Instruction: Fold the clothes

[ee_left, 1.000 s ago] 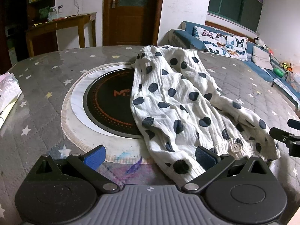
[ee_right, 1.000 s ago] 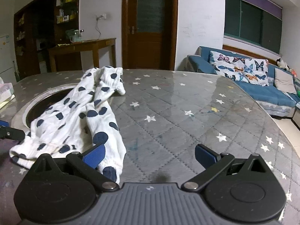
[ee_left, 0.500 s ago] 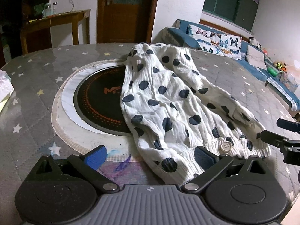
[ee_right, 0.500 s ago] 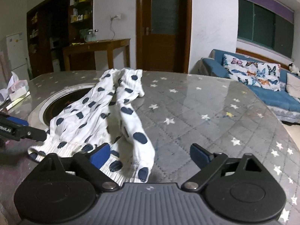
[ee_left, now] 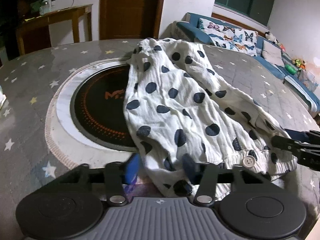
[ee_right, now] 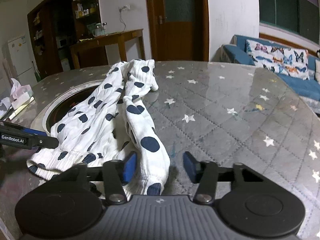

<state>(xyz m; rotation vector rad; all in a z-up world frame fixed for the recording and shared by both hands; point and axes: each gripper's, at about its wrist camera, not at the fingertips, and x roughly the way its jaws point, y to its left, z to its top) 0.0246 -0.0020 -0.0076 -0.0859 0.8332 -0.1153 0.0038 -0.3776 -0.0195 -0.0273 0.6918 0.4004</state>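
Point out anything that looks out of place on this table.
The polka-dot garment lies crumpled with its left part draped over the black built-in cooktop set in the table. It is not a spot for clothes. Nothing looks spilled or damaged.

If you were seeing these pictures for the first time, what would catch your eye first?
The white polka-dot garment sprawled across the star-patterned table, partly covering the round black cooktop. Its near hem lies between the fingers of the left hand-held gripper, and one leg between those of the right hand-held gripper.
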